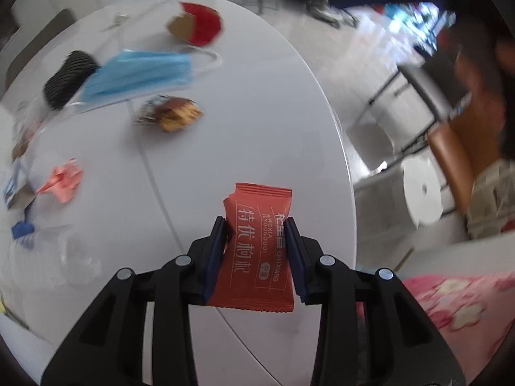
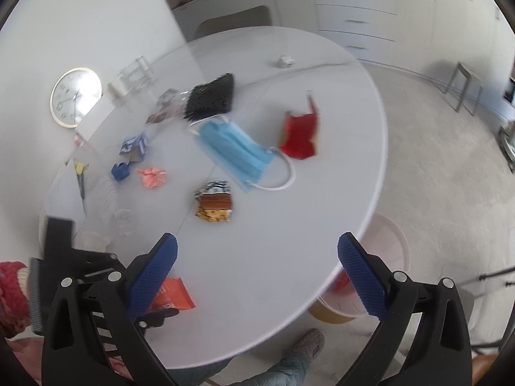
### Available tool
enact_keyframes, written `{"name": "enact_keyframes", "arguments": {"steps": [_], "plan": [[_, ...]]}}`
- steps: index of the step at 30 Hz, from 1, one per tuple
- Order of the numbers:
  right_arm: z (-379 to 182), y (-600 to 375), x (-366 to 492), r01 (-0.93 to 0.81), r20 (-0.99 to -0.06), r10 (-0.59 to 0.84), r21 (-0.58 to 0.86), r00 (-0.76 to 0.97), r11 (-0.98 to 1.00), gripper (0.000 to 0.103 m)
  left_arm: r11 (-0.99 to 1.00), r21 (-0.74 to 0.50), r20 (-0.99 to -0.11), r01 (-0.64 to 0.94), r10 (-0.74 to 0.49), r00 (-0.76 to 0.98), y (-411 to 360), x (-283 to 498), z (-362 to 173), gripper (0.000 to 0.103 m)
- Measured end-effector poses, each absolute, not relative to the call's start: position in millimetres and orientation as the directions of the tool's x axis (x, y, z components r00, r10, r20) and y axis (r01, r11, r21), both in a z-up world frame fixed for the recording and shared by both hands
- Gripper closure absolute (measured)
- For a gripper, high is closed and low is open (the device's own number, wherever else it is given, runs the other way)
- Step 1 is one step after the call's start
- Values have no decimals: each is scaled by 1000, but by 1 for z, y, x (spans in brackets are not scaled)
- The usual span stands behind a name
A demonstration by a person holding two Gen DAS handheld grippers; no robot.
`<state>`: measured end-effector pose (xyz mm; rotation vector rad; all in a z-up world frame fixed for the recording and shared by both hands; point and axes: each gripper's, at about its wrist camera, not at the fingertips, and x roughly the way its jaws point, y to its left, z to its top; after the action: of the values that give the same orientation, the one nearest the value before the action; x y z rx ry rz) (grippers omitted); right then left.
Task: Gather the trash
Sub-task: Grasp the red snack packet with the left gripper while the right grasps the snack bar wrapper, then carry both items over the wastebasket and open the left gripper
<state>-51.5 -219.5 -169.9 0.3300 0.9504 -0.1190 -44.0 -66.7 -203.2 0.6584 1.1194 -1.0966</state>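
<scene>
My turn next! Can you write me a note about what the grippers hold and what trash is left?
Left gripper: pads pressed on the orange-red foil snack packet, near the round white table's edge.
Right gripper: open, empty, above the table.
Left to collect: blue face mask, red torn carton, brown snack wrapper, pink crumpled paper, black mesh piece.
Pale pink bin sits under the table.

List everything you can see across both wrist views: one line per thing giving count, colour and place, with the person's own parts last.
table: one, white, round
snack packet: one, orange-red, between the left gripper's pads
face mask: one, blue, table middle
wrapper: one, brown, near the mask
red carton: one, torn, right of mask
black mesh item: one, behind mask
pink paper: one, crumpled
wall clock: one, white
basin: one, pink, under table
left gripper: shut on packet
right gripper: open
</scene>
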Motion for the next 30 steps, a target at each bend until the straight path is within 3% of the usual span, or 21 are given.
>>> {"name": "enact_keyframes", "arguments": {"steps": [10,16,20,26,30], "plan": [[-226,-172,42,143,-849,95,196,519,970,23,669,-116,-912,734,-365,188,-23,10,-155,67],[-246,-167,65,177,-878,60,163,475,971,41,703,-111,-905,702,-363,221,-8,27,-148,67],[-253,-161,69,179,-896,27,118,443,977,59,708,-114,-902,696,-368,226,0,31,-145,67],[-257,-160,66,166,-900,67,152,431,974,71,717,-117,-901,687,-368,230,-3,35,-143,67],[-258,-163,62,163,-889,125,216,439,963,74,726,-116,-901,678,-364,235,-7,34,-142,67]]}}
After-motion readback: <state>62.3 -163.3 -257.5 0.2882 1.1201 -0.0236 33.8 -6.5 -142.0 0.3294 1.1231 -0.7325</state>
